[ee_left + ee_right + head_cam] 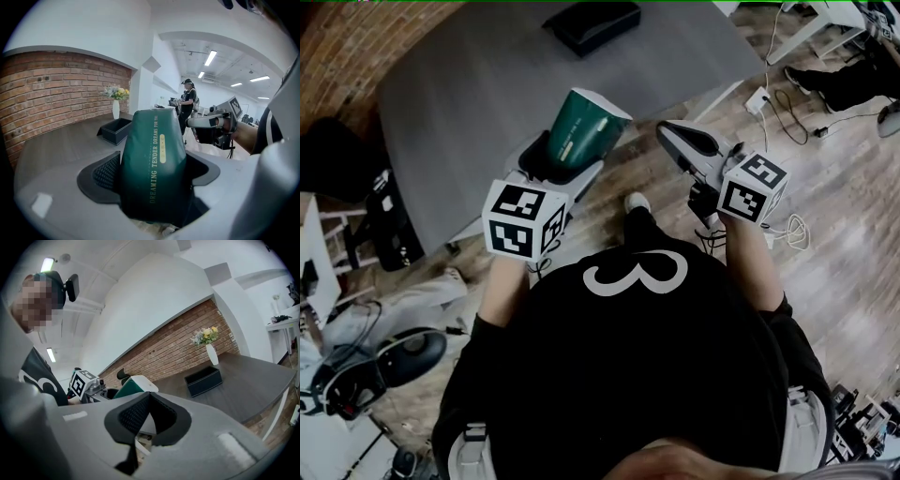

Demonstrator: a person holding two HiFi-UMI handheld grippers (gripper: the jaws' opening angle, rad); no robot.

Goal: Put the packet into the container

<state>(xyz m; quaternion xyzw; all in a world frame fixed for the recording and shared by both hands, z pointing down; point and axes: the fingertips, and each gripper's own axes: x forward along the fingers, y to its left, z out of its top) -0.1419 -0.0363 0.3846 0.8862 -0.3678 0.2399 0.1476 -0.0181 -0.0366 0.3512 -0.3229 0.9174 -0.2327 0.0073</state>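
Observation:
A dark green packet (pixel 581 136) with gold print is clamped upright between the jaws of my left gripper (pixel 567 164), held over the near edge of the grey table (pixel 469 94). In the left gripper view the packet (pixel 152 159) fills the gap between the black pads (pixel 105 171). The container, a black open box (pixel 592 23), sits at the table's far side, well beyond the packet. It also shows in the left gripper view as a box (pixel 115 130). My right gripper (pixel 680 139) hangs to the right of the packet, shut with nothing in it (pixel 147 397).
A white vase with flowers (pixel 116 108) stands beyond the box by the brick wall. A person (pixel 188 101) stands in the background. Cables and a power strip (pixel 759 98) lie on the wood floor at right. Dark chairs (pixel 389 230) stand at left.

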